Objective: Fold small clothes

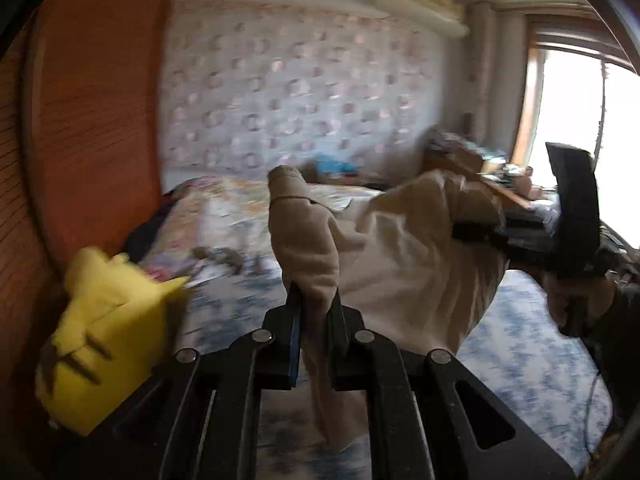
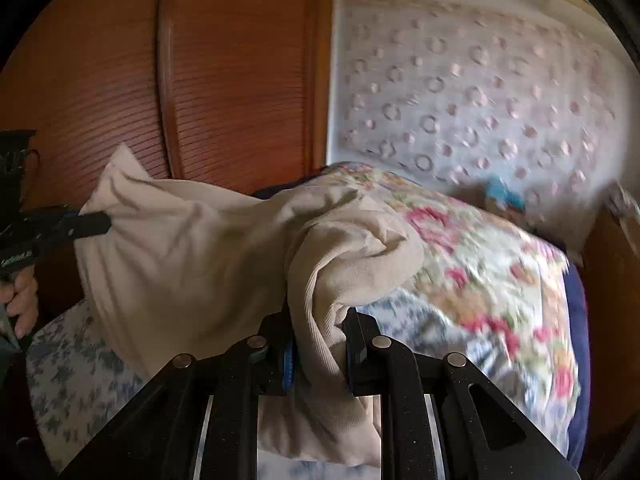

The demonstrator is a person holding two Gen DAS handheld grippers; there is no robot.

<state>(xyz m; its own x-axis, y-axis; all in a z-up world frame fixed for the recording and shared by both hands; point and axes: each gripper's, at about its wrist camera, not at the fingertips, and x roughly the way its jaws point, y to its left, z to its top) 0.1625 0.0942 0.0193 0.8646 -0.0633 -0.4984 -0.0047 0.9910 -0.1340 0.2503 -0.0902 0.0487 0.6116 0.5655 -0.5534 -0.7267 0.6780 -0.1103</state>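
Note:
A beige garment [image 1: 400, 248] hangs in the air above the bed, stretched between my two grippers. My left gripper [image 1: 316, 296] is shut on one bunched end of it, and a fold sticks up past the fingers. In the same view, at the right, my right gripper [image 1: 474, 234] clamps the other end, with a hand below it. In the right wrist view the right gripper [image 2: 320, 316] is shut on a thick ribbed fold of the garment [image 2: 192, 248]. The left gripper [image 2: 94, 224] pinches the far corner at the left, with a hand under it.
A yellow plush toy [image 1: 108, 336] lies at the left on the blue-and-white bed sheet [image 1: 520, 360]. A floral quilt [image 2: 480, 264] is heaped further back, with small grey items [image 1: 224, 258] near it. A wooden wardrobe [image 2: 240, 80] stands behind and a cluttered desk [image 1: 472, 156] by the window.

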